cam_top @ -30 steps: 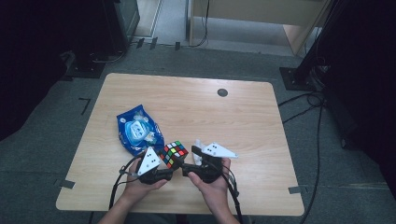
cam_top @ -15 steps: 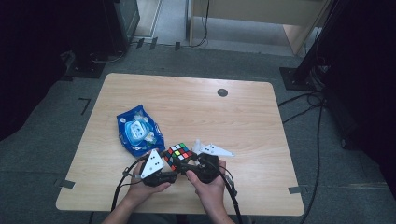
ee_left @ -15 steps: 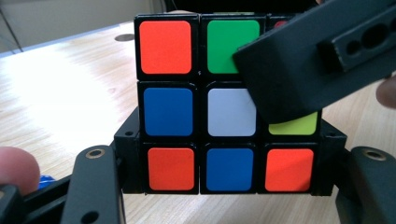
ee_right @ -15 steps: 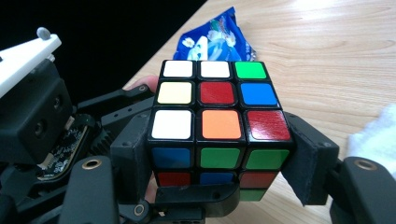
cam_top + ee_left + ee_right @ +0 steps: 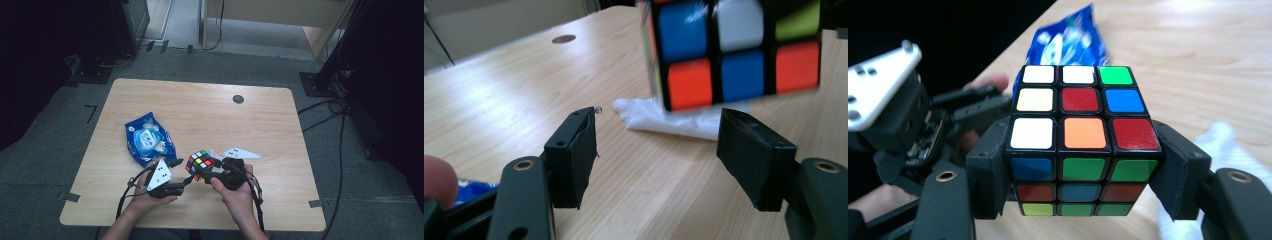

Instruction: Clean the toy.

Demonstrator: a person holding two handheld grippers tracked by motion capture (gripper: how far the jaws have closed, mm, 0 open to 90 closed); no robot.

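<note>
A scrambled Rubik's cube (image 5: 200,164) is held just above the wooden table (image 5: 210,115) near its front edge. My right gripper (image 5: 1083,172) is shut on the cube (image 5: 1083,135), one jaw pressing on each side. My right gripper (image 5: 212,172) comes in from the cube's right in the high view. My left gripper (image 5: 186,181) stands open just left of the cube. In the left gripper view its jaws (image 5: 664,155) have nothing between them, and the cube (image 5: 734,55) hangs beyond and above them.
A blue packet (image 5: 150,140) lies left of the cube, also behind it in the right gripper view (image 5: 1070,40). A crumpled white tissue (image 5: 674,117) lies on the table under the cube. A dark round grommet (image 5: 238,99) sits at the table's far side.
The cube and my right gripper have shifted slightly to the right. The left gripper has stayed almost in place.
</note>
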